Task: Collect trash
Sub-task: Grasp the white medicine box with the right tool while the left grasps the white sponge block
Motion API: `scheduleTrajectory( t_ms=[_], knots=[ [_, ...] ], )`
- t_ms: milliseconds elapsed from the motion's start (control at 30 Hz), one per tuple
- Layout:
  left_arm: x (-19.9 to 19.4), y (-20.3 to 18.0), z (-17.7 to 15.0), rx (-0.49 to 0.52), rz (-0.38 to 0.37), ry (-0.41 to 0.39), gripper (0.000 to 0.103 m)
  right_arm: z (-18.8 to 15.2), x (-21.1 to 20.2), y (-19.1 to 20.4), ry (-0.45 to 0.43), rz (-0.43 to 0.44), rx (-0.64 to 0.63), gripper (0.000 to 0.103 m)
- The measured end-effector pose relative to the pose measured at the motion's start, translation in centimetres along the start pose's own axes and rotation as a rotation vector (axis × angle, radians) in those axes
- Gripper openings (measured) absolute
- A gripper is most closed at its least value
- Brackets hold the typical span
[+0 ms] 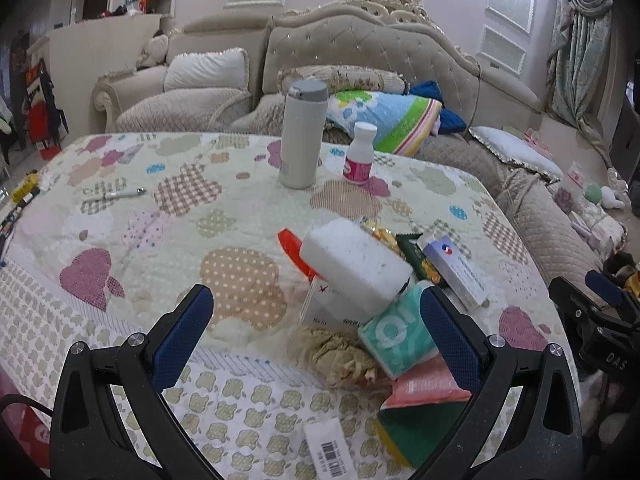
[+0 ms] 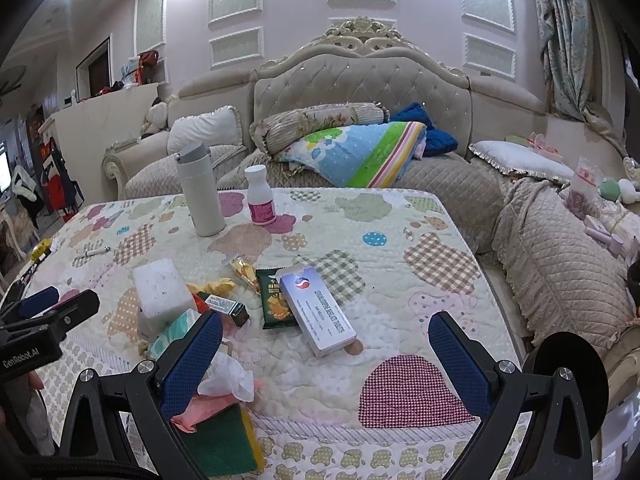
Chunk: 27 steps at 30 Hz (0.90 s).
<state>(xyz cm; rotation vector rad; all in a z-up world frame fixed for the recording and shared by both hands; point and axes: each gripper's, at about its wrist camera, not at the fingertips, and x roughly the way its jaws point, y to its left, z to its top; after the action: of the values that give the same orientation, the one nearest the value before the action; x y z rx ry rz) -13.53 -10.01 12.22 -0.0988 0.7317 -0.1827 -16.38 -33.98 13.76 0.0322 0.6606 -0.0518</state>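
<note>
Clearly both claws, left claw [image 1: 316, 330] and right claw [image 2: 326, 354], stand wide apart and empty above the quilted bench [image 1: 132, 216]. Trash lies heaped at lower centre-right of the left view: a crumpled brown paper wad [image 1: 334, 354], probably light and soft, best pinched across its middle; the white foam block [image 1: 356, 262] looks squashy.

A flask [image 2: 201, 192] and small bottle [image 2: 260, 195] stand side by side behind the litter pile; a sponge [image 2: 222, 444] lies nearest the table [image 2: 400, 240] edge.
</note>
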Motion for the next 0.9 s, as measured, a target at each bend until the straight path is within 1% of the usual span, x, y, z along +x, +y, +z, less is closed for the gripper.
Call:
scheduleTrajectory(
  t_ms=[133,233,300,400,433,567,633,700,767,833,867,900],
  knots=[
    [0.3,1.2,0.2,0.004,-0.011,0.051,0.103,-0.3,0.6,-0.4,0.032,0.025,0.003,0.102],
    [0.7,1.9,0.5,-0.019,-0.022,0.089,0.103,-0.7,1.3,-0.5,0.058,0.052,0.004,0.102],
    [0.9,2.1,0.8,-0.036,-0.032,0.104,0.103,-1.0,1.8,-0.5,0.080,0.084,0.006,0.102],
    [1.5,1.9,1.5,-0.043,-0.025,0.116,0.103,-1.6,2.3,-0.1,0.115,0.148,0.002,0.102],
    [1.7,1.8,1.8,-0.046,-0.024,0.124,0.103,-1.8,2.5,0.1,0.123,0.152,-0.005,0.102],
    [3.1,0.8,3.2,-0.082,-0.059,0.155,0.103,-2.1,3.8,0.1,0.135,0.144,-0.031,0.102],
    [4.2,0.1,3.8,-0.094,-0.061,0.184,0.103,-1.6,5.1,-0.5,0.153,0.143,-0.034,0.102],
    [5.2,-0.3,4.1,-0.096,-0.067,0.193,0.103,-1.0,6.9,-1.4,0.184,0.154,-0.023,0.102],
    [6.5,-0.7,4.3,-0.096,-0.045,0.218,0.103,-0.4,8.8,-2.2,0.213,0.160,-0.010,0.099],
    [7.9,-0.6,4.5,-0.110,-0.039,0.248,0.103,0.0,10.2,-2.6,0.234,0.160,-0.006,0.096],
    [8.3,-0.5,4.4,-0.115,-0.037,0.254,0.102,0.1,11.1,-2.8,0.247,0.164,-0.007,0.096],
    [8.9,-0.4,4.4,-0.126,-0.034,0.266,0.097,0.3,12.1,-2.9,0.260,0.168,-0.008,0.096]
  ],
)
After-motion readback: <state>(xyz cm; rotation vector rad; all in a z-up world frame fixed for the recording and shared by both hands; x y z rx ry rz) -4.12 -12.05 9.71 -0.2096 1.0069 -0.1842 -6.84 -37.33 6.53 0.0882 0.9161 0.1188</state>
